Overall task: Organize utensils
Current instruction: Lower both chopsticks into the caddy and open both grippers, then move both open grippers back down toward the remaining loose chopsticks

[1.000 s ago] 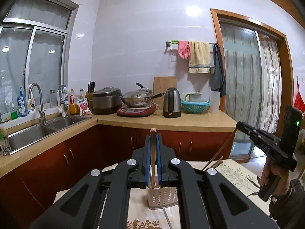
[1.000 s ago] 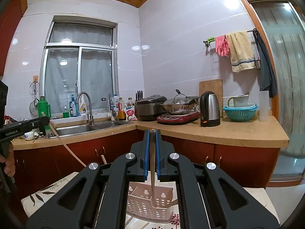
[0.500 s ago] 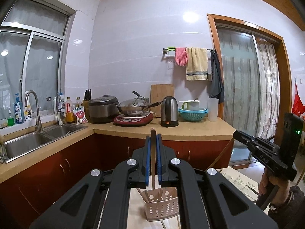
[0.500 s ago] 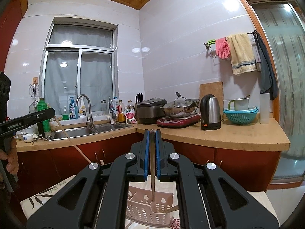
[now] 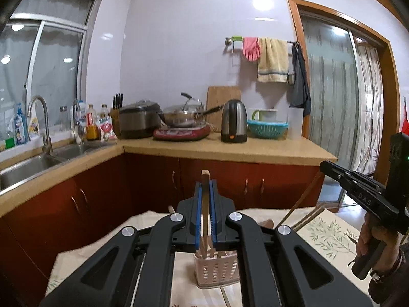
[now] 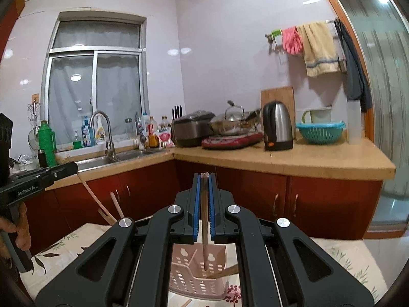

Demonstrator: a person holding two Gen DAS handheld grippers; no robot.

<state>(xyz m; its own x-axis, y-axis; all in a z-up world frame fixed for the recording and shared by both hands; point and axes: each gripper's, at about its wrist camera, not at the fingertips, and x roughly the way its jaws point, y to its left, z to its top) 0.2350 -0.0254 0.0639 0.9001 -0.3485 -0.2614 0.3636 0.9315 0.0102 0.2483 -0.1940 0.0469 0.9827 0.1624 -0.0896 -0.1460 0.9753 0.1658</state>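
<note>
I have the left hand-held gripper (image 5: 205, 197) closed on a single chopstick (image 5: 205, 204), clamped between the blue pads (image 5: 197, 212); the stick stands near upright, its top end just above the fingertips and its lower part reaching down toward the pink perforated basket (image 5: 217, 271) directly below. That basket stands on the counter (image 5: 327, 232), which carries a leaf-print cloth, and several more sticks already lean inside it. I have the right hand-held gripper (image 6: 203, 197) likewise closed on a second chopstick (image 6: 204, 230), held upright, with its lower end inside one compartment of the basket (image 6: 194, 278); which compartment I cannot tell. In the right wrist view the basket appears tilted, and another stick (image 6: 225, 272) lies slanted in it. In each wrist view the opposite gripper appears at the frame edge with its stick angled down toward the basket. Behind, a kettle (image 5: 234, 121) and a wok (image 5: 182, 117) stand on the kitchen worktop.
</note>
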